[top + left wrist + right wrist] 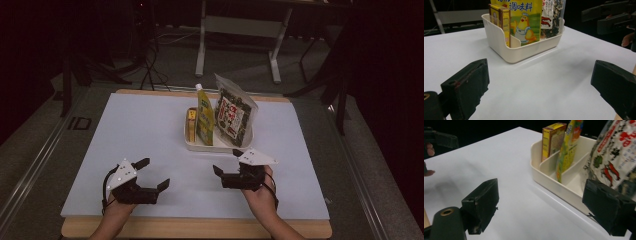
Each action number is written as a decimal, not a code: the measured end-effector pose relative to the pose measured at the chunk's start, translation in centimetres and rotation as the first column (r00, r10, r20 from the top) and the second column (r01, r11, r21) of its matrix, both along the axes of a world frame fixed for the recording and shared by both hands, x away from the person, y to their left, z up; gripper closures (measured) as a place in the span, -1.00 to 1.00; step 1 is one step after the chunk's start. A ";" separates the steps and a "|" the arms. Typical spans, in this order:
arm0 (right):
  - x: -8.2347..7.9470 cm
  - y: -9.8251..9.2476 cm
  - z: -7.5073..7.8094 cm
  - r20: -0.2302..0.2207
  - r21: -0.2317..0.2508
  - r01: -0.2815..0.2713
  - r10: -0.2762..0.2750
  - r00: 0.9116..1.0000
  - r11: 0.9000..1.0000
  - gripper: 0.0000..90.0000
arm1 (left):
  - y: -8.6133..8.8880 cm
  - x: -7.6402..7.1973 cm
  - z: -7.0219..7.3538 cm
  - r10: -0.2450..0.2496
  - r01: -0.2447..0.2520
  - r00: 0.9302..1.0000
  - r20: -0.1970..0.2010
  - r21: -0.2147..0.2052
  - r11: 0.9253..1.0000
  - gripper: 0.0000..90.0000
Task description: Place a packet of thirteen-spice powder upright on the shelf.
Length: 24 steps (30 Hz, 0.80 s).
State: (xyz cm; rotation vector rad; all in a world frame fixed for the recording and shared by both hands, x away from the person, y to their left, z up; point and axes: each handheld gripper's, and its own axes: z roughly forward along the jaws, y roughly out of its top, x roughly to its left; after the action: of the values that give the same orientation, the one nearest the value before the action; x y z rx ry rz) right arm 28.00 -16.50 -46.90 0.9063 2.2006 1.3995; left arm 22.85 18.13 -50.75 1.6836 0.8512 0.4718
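A cream divided tray (192, 145) stands right of centre on the white board. Upright in it are a small yellow-brown box (191, 122), a yellow pouch with a chicken print (204, 117) and a dark printed snack bag (232, 115). My left gripper (153, 173) rests near the front left, open and holding nothing. Just in front of the tray, my right gripper (227, 161) is also open and holds nothing. The left gripper view has its wide-apart jaws facing the tray (516, 53), box (500, 20) and pouch (524, 22). The right gripper view looks at the tray (554, 182), box (551, 138) and bag (616, 157) from close by.
The white board (130, 130) lies on a wooden table whose front edge (195, 227) shows below the person's hands. Behind the table stand a desk frame (240, 30) and cables (150, 65) on a dark floor. Bare board stretches left of the tray.
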 end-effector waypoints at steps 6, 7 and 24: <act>-0.5 -1.3 0.0 -0.005 -0.002 -0.011 0.011 1.000 1.000 -0.70 | 0.0 0.0 -0.1 -0.007 0.007 1.000 -0.004 0.003 1.000 -0.95; -0.6 -1.5 0.0 -0.007 -0.005 -0.016 0.016 1.000 1.000 -0.70 | 0.0 0.0 -0.1 -0.007 0.007 1.000 -0.004 0.003 1.000 -0.95; -1.9 -6.0 -0.2 -0.017 -0.014 0.037 -0.037 0.999 0.999 -0.71 | -0.1 0.0 -0.2 -0.018 0.018 1.000 -0.013 0.000 1.000 -0.95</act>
State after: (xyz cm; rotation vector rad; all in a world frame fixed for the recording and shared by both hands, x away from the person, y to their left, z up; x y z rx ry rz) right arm 26.09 -22.52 -47.13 0.9526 2.1919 1.3635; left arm 22.88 18.03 -50.95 1.6952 0.8446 0.4488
